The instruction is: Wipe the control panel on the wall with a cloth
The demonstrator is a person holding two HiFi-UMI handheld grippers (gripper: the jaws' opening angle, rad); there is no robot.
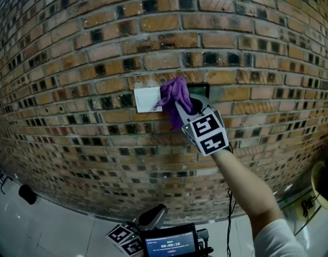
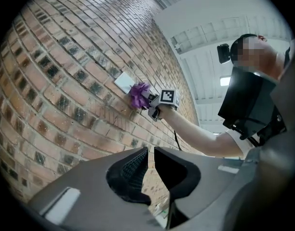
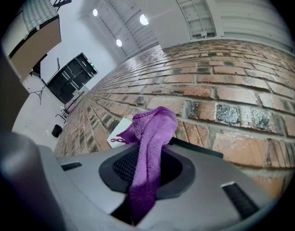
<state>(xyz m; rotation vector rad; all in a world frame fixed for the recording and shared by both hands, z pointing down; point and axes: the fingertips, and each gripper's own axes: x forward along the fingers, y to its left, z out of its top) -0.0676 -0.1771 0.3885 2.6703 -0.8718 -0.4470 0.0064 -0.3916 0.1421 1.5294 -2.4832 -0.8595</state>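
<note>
Brick wall [image 1: 73,52]; cloth [image 1: 174,92] half-hides panel [image 1: 202,89], pinched in R gripper [image 3: 146,165] fingers; L gripper [image 2: 150,154] fingers together.

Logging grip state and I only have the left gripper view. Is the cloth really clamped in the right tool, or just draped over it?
Observer: Clamped. In the right gripper view the purple cloth runs down between the jaws of the right tool, which are pinched on it.
Operator: Is anything on the wall besides the white plate?
Observer: Yes. The head view shows a dark panel just right of the white plate, with the cloth bunched between them.
</note>
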